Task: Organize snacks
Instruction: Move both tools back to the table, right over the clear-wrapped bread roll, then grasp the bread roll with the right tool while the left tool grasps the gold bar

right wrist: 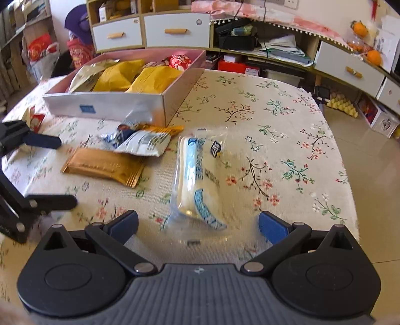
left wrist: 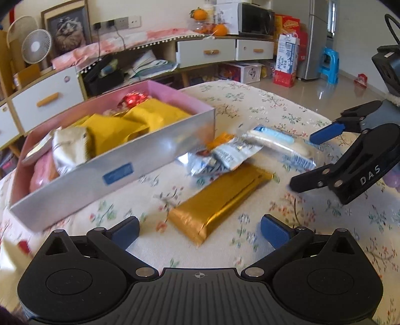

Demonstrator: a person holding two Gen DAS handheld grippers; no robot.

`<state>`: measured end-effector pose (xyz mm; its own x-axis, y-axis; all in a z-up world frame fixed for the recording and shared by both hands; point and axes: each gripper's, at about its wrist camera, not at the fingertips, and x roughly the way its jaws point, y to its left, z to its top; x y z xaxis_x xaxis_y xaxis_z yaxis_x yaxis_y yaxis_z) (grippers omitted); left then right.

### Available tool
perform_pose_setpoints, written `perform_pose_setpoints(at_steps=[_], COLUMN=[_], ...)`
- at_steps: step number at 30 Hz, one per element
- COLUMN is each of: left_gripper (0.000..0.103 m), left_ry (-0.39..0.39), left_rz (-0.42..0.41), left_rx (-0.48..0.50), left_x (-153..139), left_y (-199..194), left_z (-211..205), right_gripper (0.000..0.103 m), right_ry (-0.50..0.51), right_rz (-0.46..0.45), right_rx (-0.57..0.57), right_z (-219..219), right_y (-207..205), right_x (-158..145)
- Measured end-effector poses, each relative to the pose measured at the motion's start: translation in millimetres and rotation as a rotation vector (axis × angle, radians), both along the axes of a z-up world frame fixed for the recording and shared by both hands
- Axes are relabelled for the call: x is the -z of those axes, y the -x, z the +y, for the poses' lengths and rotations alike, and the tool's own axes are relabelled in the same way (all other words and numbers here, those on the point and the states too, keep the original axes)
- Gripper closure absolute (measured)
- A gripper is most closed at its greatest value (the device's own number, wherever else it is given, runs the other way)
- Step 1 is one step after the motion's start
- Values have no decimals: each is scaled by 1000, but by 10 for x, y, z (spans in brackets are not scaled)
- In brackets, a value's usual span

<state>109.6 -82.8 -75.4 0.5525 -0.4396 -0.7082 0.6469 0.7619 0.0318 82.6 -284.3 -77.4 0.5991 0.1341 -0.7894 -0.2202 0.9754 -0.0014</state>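
A pink-lined silver box [left wrist: 120,172] [right wrist: 105,106] holds yellow packets [left wrist: 140,125] [right wrist: 155,78], a white packet and a red one. Loose on the flowered tablecloth [left wrist: 250,105] [right wrist: 262,117] lie a gold bar packet [left wrist: 220,200] [right wrist: 105,165], a silver-blue packet [left wrist: 225,157] [right wrist: 142,142] over an orange one [right wrist: 165,129], and a white-and-blue clear-wrapped snack [left wrist: 277,142] [right wrist: 197,180]. My left gripper [left wrist: 198,231] is open just short of the gold packet's near end. My right gripper [right wrist: 197,226] [left wrist: 306,162] is open, its fingertips either side of the white-and-blue snack's near end, not touching it.
White drawers [left wrist: 207,51] and shelves line the wall behind, with a microwave [left wrist: 255,21], oranges [left wrist: 220,30], a fan [left wrist: 36,46] and a framed picture. The table's right edge drops to a tiled floor [right wrist: 370,155] with cartons and a blue stool [left wrist: 330,65].
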Motion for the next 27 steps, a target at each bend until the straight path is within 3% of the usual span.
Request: perform_pose_setpoints(at_steps=[6, 9, 20, 27], left_gripper=[3, 11, 52, 54], left_ry=[8, 7, -22, -34], left_rz=[-2, 2, 25, 45], left_rx=[28, 44, 82, 50], left_x=[-2, -28, -121, -138], left_y=[-67, -61, 44, 35], left_z=[-121, -156, -282, -353], right_gripper=[1, 3, 25, 41], right_ry=[0, 0, -3, -5], right_rz=[-21, -27, -40, -41], right_rx=[-1, -1, -31, -47], right_z=[18, 27, 101, 163], right_y=[-73, -89, -77, -70], right_x=[4, 3, -54, -76])
